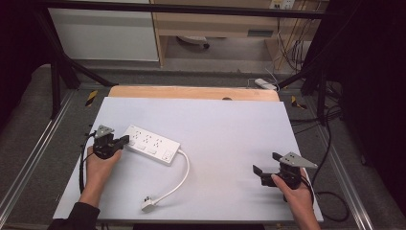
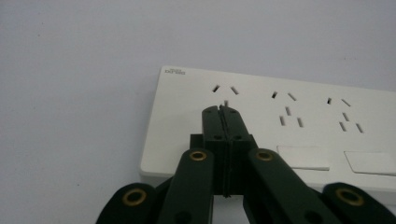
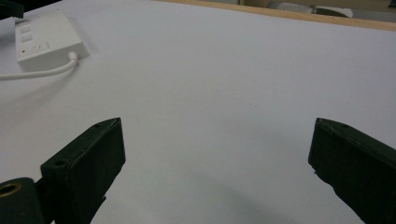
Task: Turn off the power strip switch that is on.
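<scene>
A white power strip (image 1: 151, 143) lies on the white table top (image 1: 230, 129), left of centre, with several sockets and switches on its face. Its white cable (image 1: 179, 179) curls toward the front and ends in a plug (image 1: 148, 204). My left gripper (image 1: 125, 139) is shut, its tips over the strip's left end; in the left gripper view the closed jaws (image 2: 222, 109) sit just above the strip (image 2: 289, 121) by the first socket, nothing between them. At the front right, my right gripper (image 1: 266, 163) stands open over bare table (image 3: 224, 93), the strip (image 3: 49, 39) far off.
A wooden board edge (image 1: 191, 92) runs along the table's far side. Black frame bars (image 1: 62, 62) stand at the back corners, and loose cables (image 1: 330, 143) trail off the right edge. A wide bare stretch lies between the strip and my right gripper.
</scene>
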Motion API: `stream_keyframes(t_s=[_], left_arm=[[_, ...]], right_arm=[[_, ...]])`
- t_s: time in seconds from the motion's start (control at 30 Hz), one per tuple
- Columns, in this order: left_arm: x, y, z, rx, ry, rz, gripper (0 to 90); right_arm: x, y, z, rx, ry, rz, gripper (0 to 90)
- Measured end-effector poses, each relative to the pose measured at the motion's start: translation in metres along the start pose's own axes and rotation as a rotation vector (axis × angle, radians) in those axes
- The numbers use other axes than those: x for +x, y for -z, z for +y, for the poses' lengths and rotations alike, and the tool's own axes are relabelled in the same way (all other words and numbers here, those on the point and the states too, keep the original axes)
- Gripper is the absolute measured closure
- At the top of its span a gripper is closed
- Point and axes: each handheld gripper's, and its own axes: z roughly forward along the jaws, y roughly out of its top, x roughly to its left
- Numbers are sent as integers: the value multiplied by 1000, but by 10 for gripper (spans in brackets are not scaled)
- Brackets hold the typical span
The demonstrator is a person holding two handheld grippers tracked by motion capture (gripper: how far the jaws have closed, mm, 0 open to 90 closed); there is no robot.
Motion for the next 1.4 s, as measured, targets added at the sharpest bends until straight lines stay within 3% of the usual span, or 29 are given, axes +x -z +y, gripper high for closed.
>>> stream_keyframes(t_s=[0.53, 1.03, 1.17, 1.4], left_arm=[[-7, 9, 7, -57, -14, -10, 868], [-15, 15, 15, -129, 17, -29, 566], [-19, 16, 17, -143, 25, -28, 440], [-25, 20, 21, -165, 10, -28, 339]], right_arm=[[0, 0, 0, -3, 4, 0, 42], [0, 0, 0, 1, 0, -3, 42], [0, 0, 0, -2, 3, -3, 41], [0, 1, 1, -2, 1, -2, 41]])
